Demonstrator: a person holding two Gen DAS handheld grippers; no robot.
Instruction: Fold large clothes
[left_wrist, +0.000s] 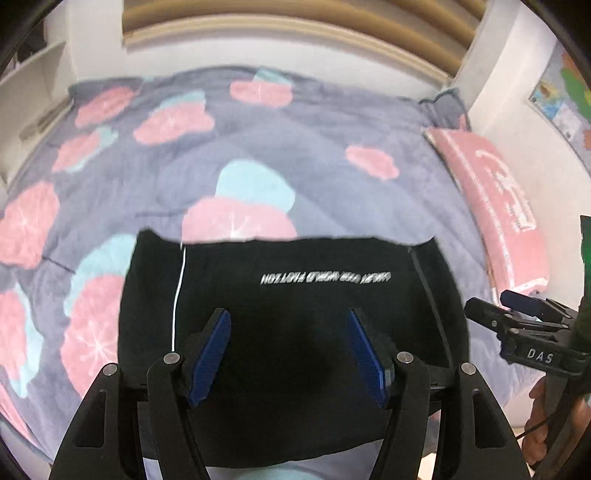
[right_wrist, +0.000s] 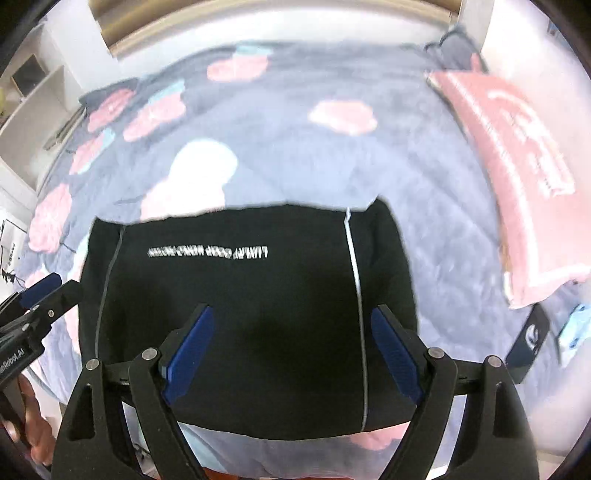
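Presently catalogued: one black garment, large, already folded into a compact rectangle, lying flat on the bed near its front edge, roughly midway along that edge. A line of white lettering crosses its upper face; a thin white stripe runs front to back near one side.

Handling, by judgement: soft, limp knit cloth, light for its bulk, not fragile, likely to sag and slide out of its layers if lifted by a single ply. Best taken at the two near corners or along a side edge, pinching all layers together.

Left hand-held gripper: jaws spread wide, empty, poised over the garment's near half, its blue pads apart from the cloth as far as the view shows.

Right hand-held gripper: likewise wide and empty, poised over the same near half, with the white stripe passing just inside its right pad.

Surroundings: a grey quilt with pink and pale blue blotches covers the bed; a pink pillow lies toward the far right corner, well apart from the garment.
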